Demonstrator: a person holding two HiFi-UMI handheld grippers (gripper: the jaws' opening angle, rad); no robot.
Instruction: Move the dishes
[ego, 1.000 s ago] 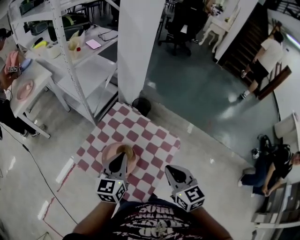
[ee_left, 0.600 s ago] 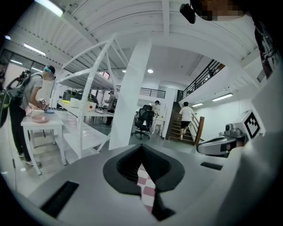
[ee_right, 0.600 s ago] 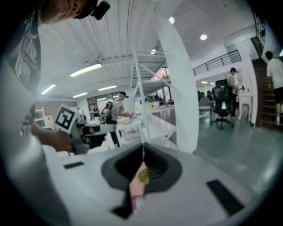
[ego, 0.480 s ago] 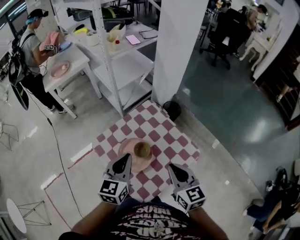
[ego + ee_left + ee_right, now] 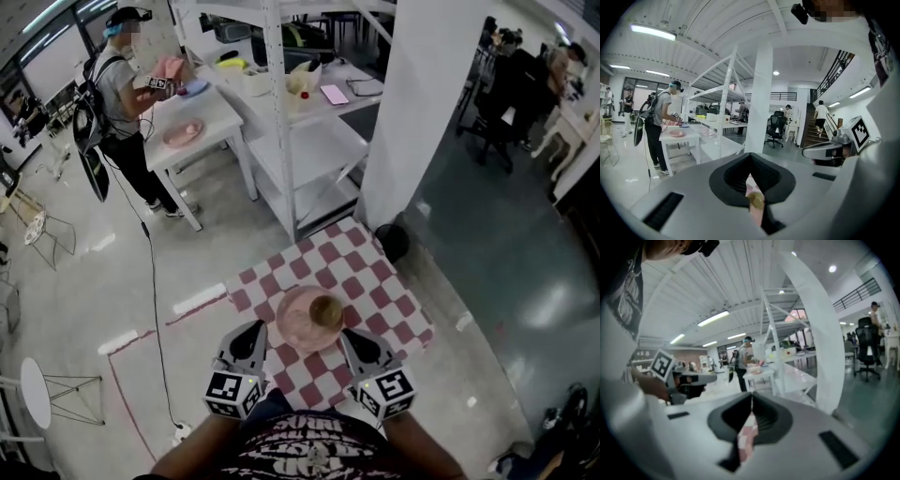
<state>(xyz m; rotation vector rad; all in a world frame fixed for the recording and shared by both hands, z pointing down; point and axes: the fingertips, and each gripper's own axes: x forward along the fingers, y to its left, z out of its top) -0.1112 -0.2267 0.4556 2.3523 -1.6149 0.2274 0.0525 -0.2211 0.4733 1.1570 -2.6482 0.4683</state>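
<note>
Checkered table (image 5: 361,258) bears pink plate (image 5: 293,326) (tan bowl (image 5: 325,310) atop); both hand-held grippers (image 5: 251,332) (image 5: 355,339) pressed together.

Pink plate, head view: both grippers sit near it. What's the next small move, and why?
Probably open the left gripper and ease it forward toward the near rim of the pink plate. Both it and the right gripper have their jaws together on nothing and stop short of the plate, which sits on the checkered table with a small bowl on it.

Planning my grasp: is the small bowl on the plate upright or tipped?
Upright: the small bowl shows its open rim, on the pink plate.
</note>
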